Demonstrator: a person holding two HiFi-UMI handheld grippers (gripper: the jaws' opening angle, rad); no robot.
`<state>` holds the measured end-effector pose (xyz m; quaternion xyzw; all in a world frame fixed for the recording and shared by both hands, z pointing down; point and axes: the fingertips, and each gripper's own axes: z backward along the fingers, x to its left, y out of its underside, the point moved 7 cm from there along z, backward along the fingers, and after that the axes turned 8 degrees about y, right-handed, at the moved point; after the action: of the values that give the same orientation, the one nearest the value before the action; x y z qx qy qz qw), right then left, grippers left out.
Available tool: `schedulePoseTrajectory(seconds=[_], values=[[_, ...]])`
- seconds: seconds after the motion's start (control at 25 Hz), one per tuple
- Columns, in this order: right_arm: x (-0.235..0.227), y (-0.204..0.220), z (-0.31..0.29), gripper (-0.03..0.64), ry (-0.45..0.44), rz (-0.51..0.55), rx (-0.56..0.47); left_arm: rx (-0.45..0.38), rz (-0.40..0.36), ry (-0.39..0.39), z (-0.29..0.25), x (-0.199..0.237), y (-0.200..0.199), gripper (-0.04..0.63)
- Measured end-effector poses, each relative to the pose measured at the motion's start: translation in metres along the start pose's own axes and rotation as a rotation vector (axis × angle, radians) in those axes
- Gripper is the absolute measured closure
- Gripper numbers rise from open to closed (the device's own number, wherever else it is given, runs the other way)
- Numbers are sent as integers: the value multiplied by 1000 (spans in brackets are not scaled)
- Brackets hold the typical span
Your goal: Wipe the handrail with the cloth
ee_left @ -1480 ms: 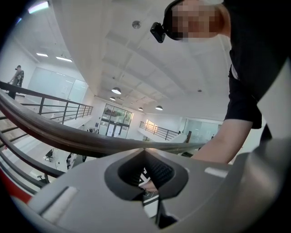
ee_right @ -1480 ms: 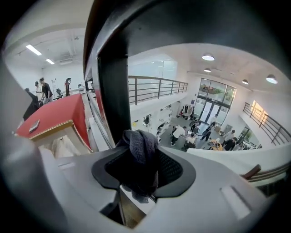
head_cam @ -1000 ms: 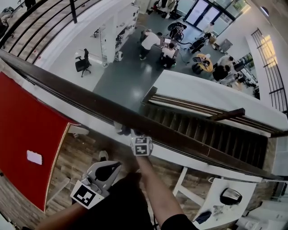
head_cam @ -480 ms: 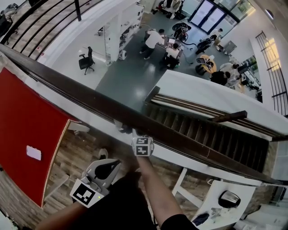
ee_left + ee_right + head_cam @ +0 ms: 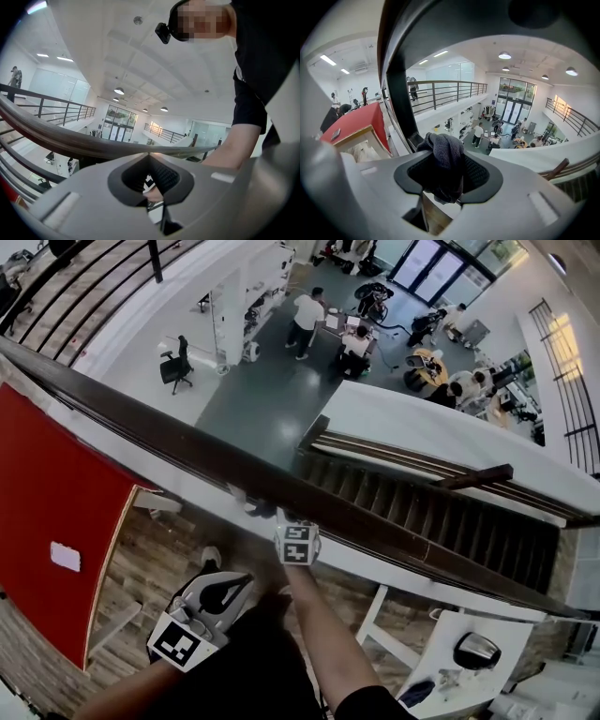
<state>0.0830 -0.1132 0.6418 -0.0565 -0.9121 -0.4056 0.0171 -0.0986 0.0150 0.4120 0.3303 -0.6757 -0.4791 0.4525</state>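
Near the middle of the handrail (image 5: 187, 448), the right gripper (image 5: 284, 521) is clamped on a dark cloth (image 5: 445, 159) just beside it. Nearer and left, the left gripper (image 5: 236, 584) has its jaws together, holding nothing.

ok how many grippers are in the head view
2. The left gripper is low at centre-left, jaws shut on nothing, back from the handrail. The right gripper is just above it, at the handrail's near edge, jaws gripping the cloth. None looks hidden.
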Motion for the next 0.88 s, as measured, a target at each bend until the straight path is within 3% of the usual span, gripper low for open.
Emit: schedulePoseTrajectory(seconds=[0.88], values=[[-46,25,14,446,75,-31,-24,21,-20,34,-4,-10,0,595]])
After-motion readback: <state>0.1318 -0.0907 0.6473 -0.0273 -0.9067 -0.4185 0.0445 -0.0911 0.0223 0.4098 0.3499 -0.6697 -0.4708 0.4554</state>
